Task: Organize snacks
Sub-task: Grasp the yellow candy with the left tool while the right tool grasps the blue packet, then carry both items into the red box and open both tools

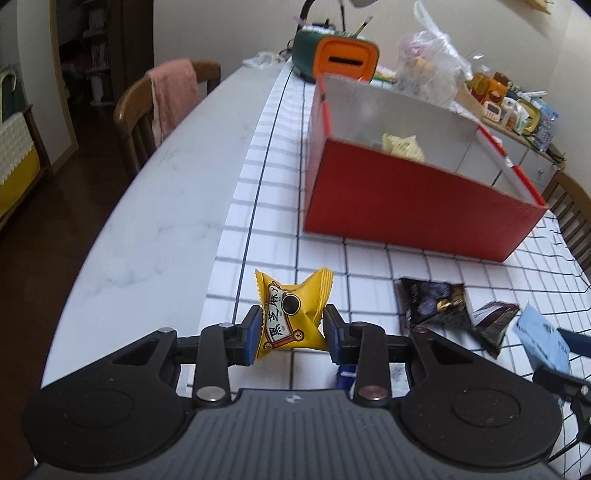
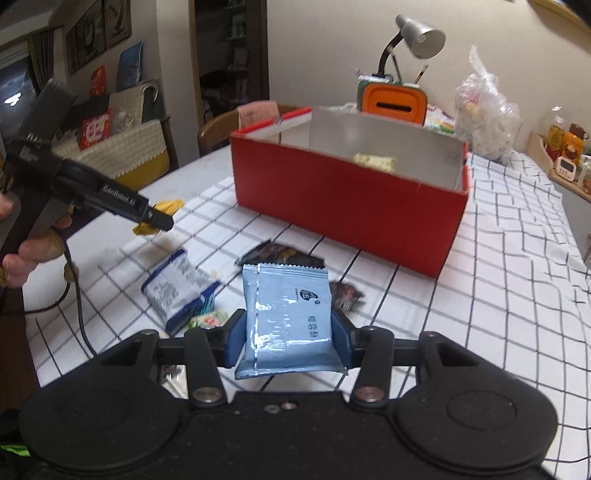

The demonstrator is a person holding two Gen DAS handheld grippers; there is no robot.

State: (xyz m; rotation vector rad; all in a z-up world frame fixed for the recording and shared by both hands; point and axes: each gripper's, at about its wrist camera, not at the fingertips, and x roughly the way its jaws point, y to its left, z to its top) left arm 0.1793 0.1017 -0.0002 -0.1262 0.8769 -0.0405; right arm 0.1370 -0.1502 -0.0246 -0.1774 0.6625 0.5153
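My left gripper [image 1: 292,330] is shut on a yellow snack packet [image 1: 293,314], held just above the checked tablecloth. The same gripper [image 2: 157,218] appears at the left of the right wrist view, held by a hand, with the yellow packet [image 2: 168,206] in its tips. My right gripper [image 2: 286,338] is shut on a light blue snack packet [image 2: 291,314], lifted off the cloth. A red box [image 1: 413,199] with a silver lining stands open ahead, also seen as the red box [image 2: 347,206], with a pale yellow-green packet [image 2: 373,160] inside. Dark packets [image 1: 432,302] lie on the cloth.
A white and blue packet [image 2: 177,284] and a small green-pink one [image 2: 208,319] lie left of my right gripper. Behind the box stand an orange and green holder [image 2: 391,101], a desk lamp [image 2: 417,31] and a plastic bag [image 2: 487,110]. A chair with a pink towel [image 1: 171,96] stands at the table's left.
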